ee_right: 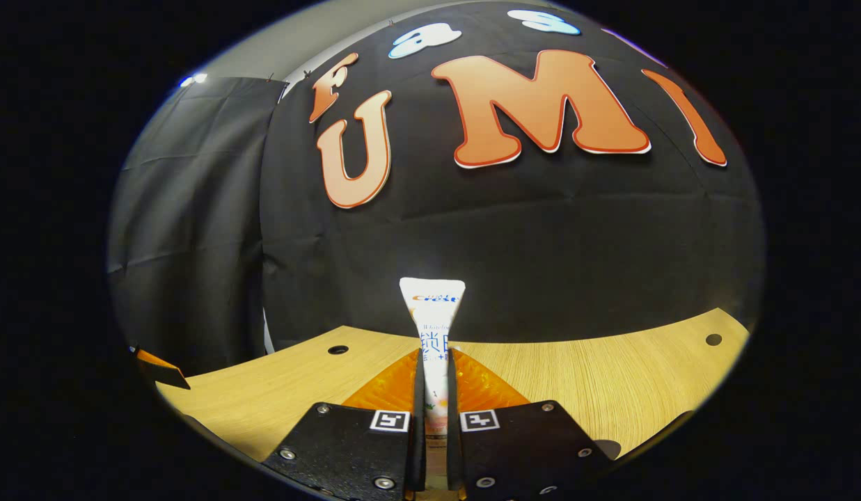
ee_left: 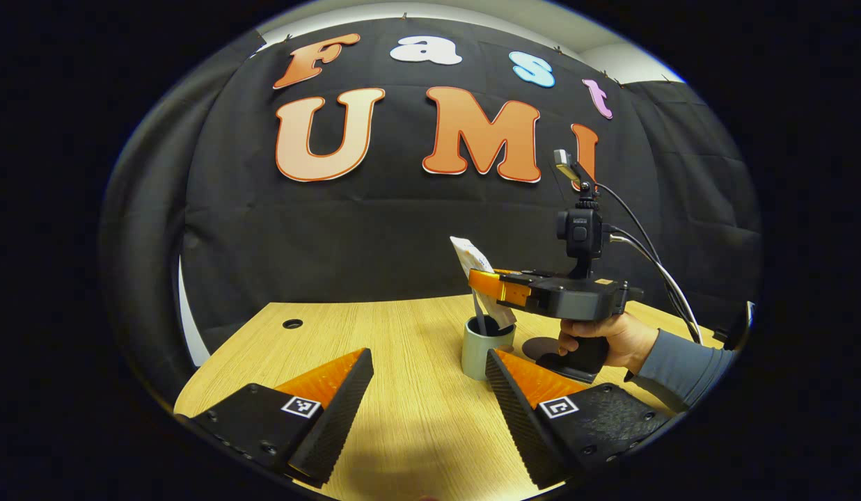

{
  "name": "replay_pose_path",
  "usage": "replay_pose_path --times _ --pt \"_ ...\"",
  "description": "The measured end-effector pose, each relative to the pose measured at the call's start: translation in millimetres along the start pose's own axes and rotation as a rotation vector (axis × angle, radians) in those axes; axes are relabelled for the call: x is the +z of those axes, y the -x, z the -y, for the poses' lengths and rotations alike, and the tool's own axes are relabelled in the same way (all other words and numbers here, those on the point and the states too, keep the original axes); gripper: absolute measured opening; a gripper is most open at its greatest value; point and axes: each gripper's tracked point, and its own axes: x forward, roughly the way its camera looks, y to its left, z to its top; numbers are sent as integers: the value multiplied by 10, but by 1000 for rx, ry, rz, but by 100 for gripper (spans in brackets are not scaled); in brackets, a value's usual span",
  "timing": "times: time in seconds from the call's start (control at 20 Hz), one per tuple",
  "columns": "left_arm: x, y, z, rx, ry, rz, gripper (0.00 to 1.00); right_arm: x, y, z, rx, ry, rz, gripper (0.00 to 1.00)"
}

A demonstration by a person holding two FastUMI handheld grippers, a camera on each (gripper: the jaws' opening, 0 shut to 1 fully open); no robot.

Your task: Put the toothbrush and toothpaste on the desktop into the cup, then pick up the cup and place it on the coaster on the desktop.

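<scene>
Toothpaste (ee_right: pixel 433 334) pinched upright, cup (ee_left: pixel 483 348) beneath it

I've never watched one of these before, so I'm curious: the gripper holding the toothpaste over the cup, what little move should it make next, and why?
Probably open its fingers. In the left gripper view the right gripper holds the toothpaste upright with its lower end already inside the cup, beside a thin stem that may be the toothbrush. In the right gripper view both fingers press the tube. Letting go should leave it standing in the cup.
</scene>
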Motion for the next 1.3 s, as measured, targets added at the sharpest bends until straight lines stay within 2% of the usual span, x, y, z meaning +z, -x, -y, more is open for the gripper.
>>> replay_pose_path --times 0.2,0.4,0.75,0.85,0.9,0.95,1.0,1.05,1.1,1.2,1.3 --pt "-72 -31 138 -35 125 -21 97 93 100 36 -20 -31 21 16" --pt "-93 -68 190 -30 137 -23 98 238 243 102 -33 -5 53 14" --pt "-158 -213 374 -52 179 -102 98 407 593 249 -38 5 36 16" --pt "-137 -264 440 -51 162 -116 98 476 725 284 -43 31 22 27" --pt "-103 -307 453 -51 152 -124 98 503 801 305 -45 43 13 35" --pt "-71 -351 483 -52 147 -132 98 549 890 316 -41 50 7 36" --pt "-79 -391 511 -54 144 -149 98 587 967 331 -39 57 -2 53" --pt "-68 -436 535 -57 144 -166 98 642 1064 334 -32 63 -4 59" --pt "-87 -486 568 -57 145 -190 98 687 1158 357 -33 72 -9 70" --pt "-93 -594 630 -60 155 -229 98 784 1336 394 -32 99 -17 81" --pt "-119 -727 653 -53 161 -273 98 900 1539 441 -30 121 -19 87"
